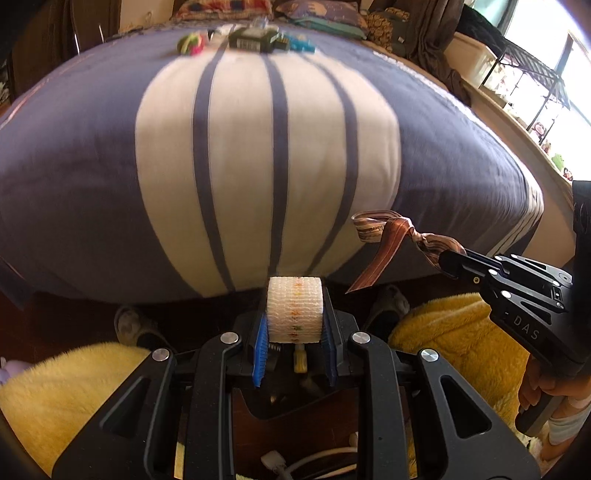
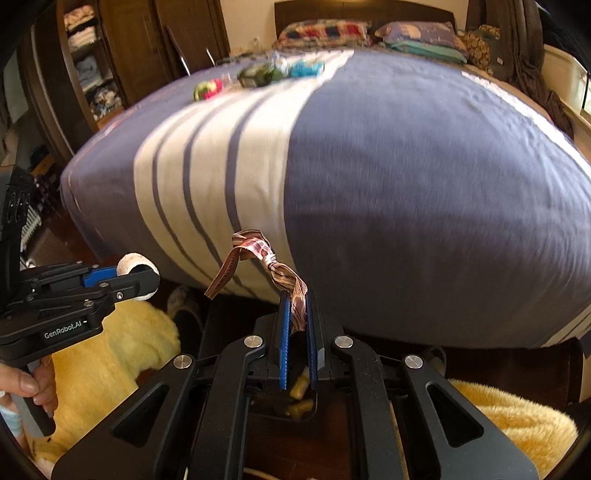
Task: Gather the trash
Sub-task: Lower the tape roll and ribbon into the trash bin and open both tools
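**Foam Sleeve and Knotted Ribbon Gripped at the Foot of the Bed**

White netted foam, a short tube of it [image 1: 294,309], sits clamped between the blue pads of the left gripper [image 1: 294,332]; the jaws stand only as far apart as the tube is wide and press on both its sides. In the right wrist view the same foam sleeve pokes out of that gripper at the near left, with a hand [image 2: 35,387] around the handle below it.

The right gripper [image 2: 297,325] has its jaws nearly together, pinching the tail of a brown striped ribbon [image 2: 258,254]. The ribbon's knot sits just past the fingertips, and its loop and loose end hang out to the left.

Under both grippers lie dark wooden floor and a fluffy yellow rug [image 1: 461,332]. A grey slipper [image 1: 129,325] rests at the rug's far edge, near the foot of the bed.

Beyond spreads the bed [image 1: 92,166], covered in a blue-grey spread with a broad cream band crossed by dark stripes. Far up it lies more trash, blurred: a pink-and-green crumpled piece [image 1: 191,43], a dark green packet [image 1: 255,38] and something bright blue [image 1: 300,43]. Pillows [image 2: 325,31] line the headboard. A dark wardrobe [image 2: 88,62] with folded laundry stands at the far left.
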The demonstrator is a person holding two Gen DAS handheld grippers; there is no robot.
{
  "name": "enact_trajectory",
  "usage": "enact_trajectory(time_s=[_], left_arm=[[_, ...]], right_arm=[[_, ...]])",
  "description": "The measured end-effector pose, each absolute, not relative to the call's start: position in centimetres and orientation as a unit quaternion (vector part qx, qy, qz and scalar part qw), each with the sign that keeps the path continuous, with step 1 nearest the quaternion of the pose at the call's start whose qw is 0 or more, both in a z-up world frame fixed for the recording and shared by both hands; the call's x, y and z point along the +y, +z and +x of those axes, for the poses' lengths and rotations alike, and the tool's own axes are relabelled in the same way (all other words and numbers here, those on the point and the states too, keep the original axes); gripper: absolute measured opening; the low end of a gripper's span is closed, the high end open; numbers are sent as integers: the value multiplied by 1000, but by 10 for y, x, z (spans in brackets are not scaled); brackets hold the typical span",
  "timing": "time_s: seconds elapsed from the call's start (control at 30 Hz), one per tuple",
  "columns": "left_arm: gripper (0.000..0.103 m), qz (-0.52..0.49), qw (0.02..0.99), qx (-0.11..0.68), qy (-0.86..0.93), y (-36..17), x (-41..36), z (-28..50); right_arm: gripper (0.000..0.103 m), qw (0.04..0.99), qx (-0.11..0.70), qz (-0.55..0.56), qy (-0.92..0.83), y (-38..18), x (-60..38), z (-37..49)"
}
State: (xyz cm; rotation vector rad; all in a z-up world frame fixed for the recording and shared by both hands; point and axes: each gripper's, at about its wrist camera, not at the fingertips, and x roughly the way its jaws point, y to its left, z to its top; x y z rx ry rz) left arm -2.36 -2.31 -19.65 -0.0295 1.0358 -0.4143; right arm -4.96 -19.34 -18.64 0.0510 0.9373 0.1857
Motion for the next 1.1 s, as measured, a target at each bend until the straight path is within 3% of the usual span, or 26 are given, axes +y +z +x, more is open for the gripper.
enact_trajectory(time_s=[0.63,0.97,1.03,1.1], left_arm=[[23,-7,769,606,-204,-315,-33,-19],[23,4,742,635,-217,-336,-44,-14],[25,3,742,635,-216,-336,-43,-13],[34,1,743,634,-213,-336,-41,-11]], right_arm=[[9,811,577,21,95,-290,-168,-33],[13,786,607,55,102,-314,-161,-7],[13,787,606,60,103,-312,-162,-6],[21,786,606,65,103,-312,-163,-4]])
